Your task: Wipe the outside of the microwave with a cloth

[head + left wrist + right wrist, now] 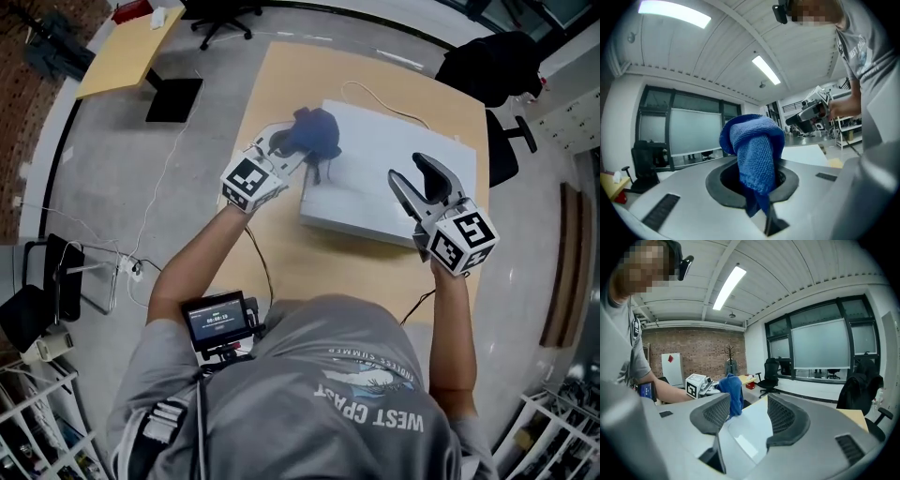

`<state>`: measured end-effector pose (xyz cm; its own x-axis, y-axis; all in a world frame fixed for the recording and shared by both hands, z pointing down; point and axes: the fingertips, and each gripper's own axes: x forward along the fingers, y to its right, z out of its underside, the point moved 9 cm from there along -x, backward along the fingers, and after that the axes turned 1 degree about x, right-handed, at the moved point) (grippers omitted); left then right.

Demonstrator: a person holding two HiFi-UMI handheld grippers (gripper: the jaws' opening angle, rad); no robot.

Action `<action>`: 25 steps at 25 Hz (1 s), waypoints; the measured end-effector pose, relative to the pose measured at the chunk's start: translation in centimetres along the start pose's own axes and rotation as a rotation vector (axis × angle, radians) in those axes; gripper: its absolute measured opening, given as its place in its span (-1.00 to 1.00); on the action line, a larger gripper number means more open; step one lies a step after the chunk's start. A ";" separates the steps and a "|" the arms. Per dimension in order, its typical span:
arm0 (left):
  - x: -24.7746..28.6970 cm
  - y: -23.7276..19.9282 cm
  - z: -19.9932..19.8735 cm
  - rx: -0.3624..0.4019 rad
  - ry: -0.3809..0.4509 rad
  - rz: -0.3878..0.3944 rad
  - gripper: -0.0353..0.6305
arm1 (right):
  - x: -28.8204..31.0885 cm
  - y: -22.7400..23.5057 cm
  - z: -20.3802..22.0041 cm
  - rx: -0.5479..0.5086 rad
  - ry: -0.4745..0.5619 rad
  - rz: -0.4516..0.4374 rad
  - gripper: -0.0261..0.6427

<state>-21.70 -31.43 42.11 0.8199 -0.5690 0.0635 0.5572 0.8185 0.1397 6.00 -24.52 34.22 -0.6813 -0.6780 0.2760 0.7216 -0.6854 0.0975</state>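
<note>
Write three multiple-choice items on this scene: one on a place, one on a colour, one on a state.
1. The microwave stands on:
A. a wooden table
B. the floor
C. an office chair

2. The cloth is:
A. red
B. blue
C. white

3. The right tool is:
A. shut on the cloth
B. shut on a cable
C. open and empty

Answers:
1 A: the head view shows the white box resting on the wooden table.
2 B: it looks blue in all three views.
3 C: its jaws stand apart with nothing between them; it is the left tool that clamps the cloth.
</note>
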 end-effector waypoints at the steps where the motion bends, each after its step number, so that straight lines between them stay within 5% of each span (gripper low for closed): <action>1: -0.3 -0.5 0.8 0.020 -0.027 -0.019 -0.69 | -0.3 0.2 0.5 0.014 -0.008 0.013 -0.17; 6: -0.6 -1.5 5.7 0.056 -0.172 -0.067 -0.69 | -1.7 1.3 2.5 0.071 -0.041 0.068 -0.17; 13: 0.2 -0.5 12.4 0.055 -0.324 -0.026 -0.69 | -2.1 1.8 4.1 0.118 -0.088 0.123 -0.17; 25: 1.1 3.0 22.3 0.271 -0.625 0.129 -0.70 | -2.2 2.6 7.0 0.169 -0.158 0.152 -0.17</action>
<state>-22.05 -31.38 64.63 0.6026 -0.4743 0.6418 0.3414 0.8801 0.3298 10.25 -22.94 40.55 -0.5454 -0.7110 0.4440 0.8335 -0.5158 0.1979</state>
